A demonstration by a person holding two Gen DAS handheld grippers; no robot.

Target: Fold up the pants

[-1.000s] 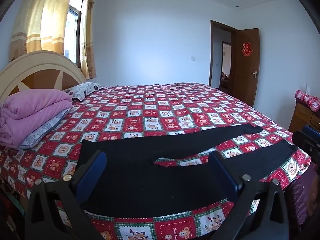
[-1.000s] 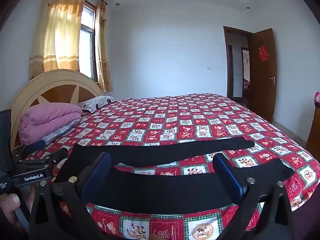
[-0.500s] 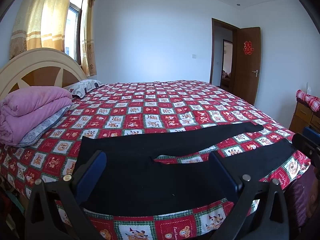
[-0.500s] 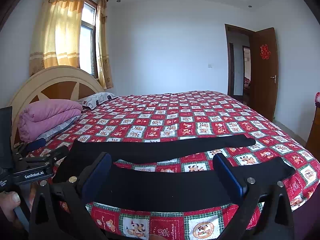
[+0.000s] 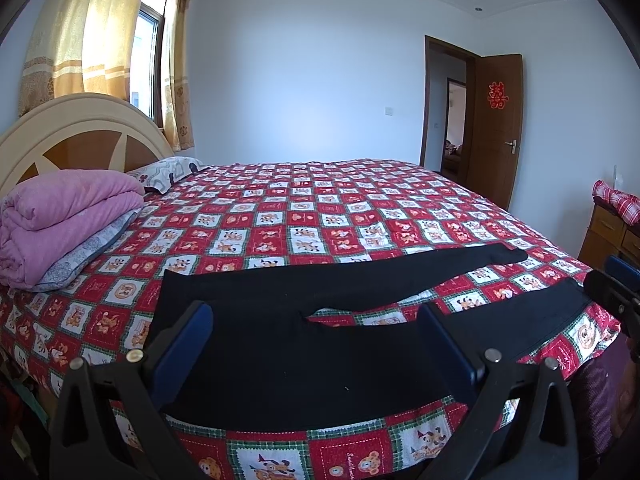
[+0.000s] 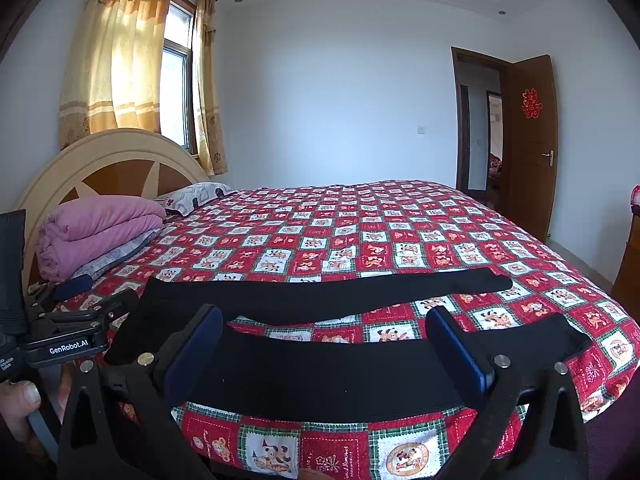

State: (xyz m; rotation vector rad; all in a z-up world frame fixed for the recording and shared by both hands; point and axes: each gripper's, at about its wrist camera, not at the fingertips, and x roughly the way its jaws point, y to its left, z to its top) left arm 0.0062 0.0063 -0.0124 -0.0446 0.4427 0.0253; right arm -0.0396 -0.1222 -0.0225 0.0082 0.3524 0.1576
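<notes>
Since the flat black fabric pants (image 5: 320, 344) run crosswise, waistband left, the left gripper (image 5: 316, 344) and right gripper (image 6: 324, 344) hang wide open, empty, at the near edge.

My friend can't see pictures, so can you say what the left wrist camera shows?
Black pants lie flat, legs spread apart, on a bed with a red patchwork cover. The open left hand-held gripper hovers near them, holding nothing. A folded pink blanket sits by the headboard.
</notes>
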